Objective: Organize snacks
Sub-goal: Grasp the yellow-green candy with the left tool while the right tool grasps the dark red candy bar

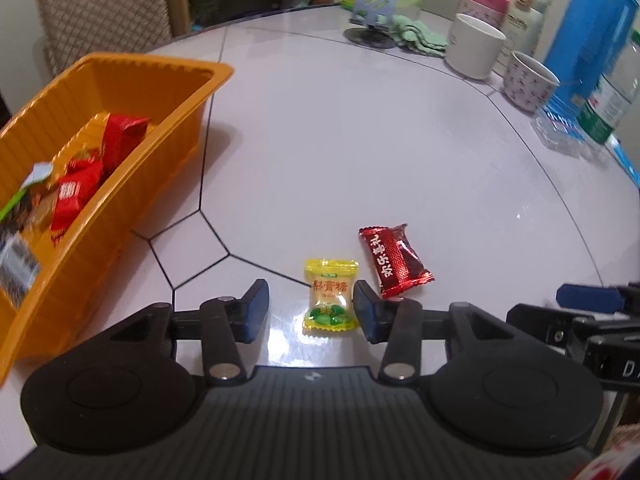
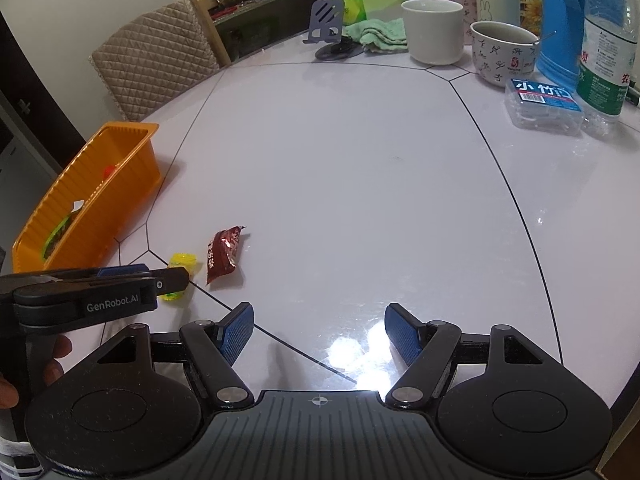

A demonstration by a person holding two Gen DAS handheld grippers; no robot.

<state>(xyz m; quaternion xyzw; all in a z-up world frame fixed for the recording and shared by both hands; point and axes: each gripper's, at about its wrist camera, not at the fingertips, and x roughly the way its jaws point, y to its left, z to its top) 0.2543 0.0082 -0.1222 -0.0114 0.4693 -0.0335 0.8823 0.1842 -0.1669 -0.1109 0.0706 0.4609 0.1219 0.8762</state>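
A yellow wrapped candy (image 1: 330, 298) (image 2: 185, 261) lies flat on the white table (image 1: 360, 140). My left gripper (image 1: 310, 304) (image 2: 168, 276) hangs low over it, open. The candy lies between the jaws near the right pad, well apart from the left pad. Just right of it lies a dark red wrapped snack (image 1: 394, 260) (image 2: 224, 256). An orange plastic tray (image 1: 132, 200) (image 2: 100, 208) at the left holds several red packets (image 1: 116, 140) and other wrappers. My right gripper (image 2: 319, 320) (image 1: 588, 298) is open over bare table, right of both snacks, with nothing between its fingers.
Along the far right stand a white mug (image 2: 434, 28), a patterned cup (image 2: 504, 52), a clear toothpick box (image 2: 544, 106), a water bottle (image 2: 608, 40) and a blue jug (image 1: 588, 40). A phone stand (image 2: 330, 28), a green cloth (image 2: 378, 34) and a padded chair (image 2: 156, 60) sit at the back.
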